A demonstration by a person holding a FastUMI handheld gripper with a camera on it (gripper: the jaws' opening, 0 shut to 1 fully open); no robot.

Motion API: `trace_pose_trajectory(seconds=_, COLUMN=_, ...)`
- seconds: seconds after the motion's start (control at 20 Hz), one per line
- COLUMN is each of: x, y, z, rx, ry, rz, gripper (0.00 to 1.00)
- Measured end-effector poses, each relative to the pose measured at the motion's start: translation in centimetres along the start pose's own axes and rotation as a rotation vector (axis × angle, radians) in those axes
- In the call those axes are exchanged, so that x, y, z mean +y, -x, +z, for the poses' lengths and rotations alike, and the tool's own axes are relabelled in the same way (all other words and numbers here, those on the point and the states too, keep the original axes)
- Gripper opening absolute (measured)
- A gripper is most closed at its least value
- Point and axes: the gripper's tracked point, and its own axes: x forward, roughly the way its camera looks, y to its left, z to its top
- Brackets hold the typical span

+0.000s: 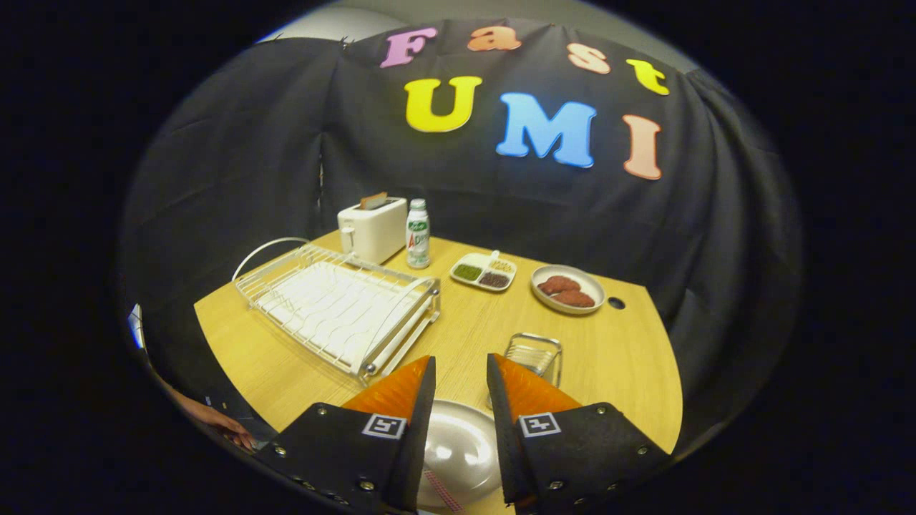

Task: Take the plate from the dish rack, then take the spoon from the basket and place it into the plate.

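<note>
One gripper [461,372] is seen, its two fingers held apart. One plate [458,450] is counted between them. One wire basket [535,355] is found at one o'clock of the fingers and one dish rack [336,304] at eleven o'clock. Farther off, one toaster [372,229], one bottle [418,234], one divided tray [484,272] and one bowl [568,289] are counted on the table [622,357].

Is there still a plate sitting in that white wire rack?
No, the dish rack holds nothing; the plate lies on the table between the tool's open fingers.

Wooden table [615,365], dish rack [336,304], toaster [372,229], bottle [418,234]
</note>
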Motion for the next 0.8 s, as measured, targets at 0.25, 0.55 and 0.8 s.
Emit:
trace_pose_trajectory(seconds=0.25, x=-6.9, y=3.6, z=5.0, rx=-0.163, ry=-0.081, rz=-0.154, gripper=0.43)
trace_pose_trajectory(seconds=0.55, x=-11.9, y=8.1, z=11.3, rx=-0.448, ry=-0.105, rz=-0.231, gripper=0.95)
trace_pose_trajectory(seconds=0.8, x=-14.6, y=6.9, z=8.5, rx=-0.453, ry=-0.105, rz=-0.257, gripper=0.96)
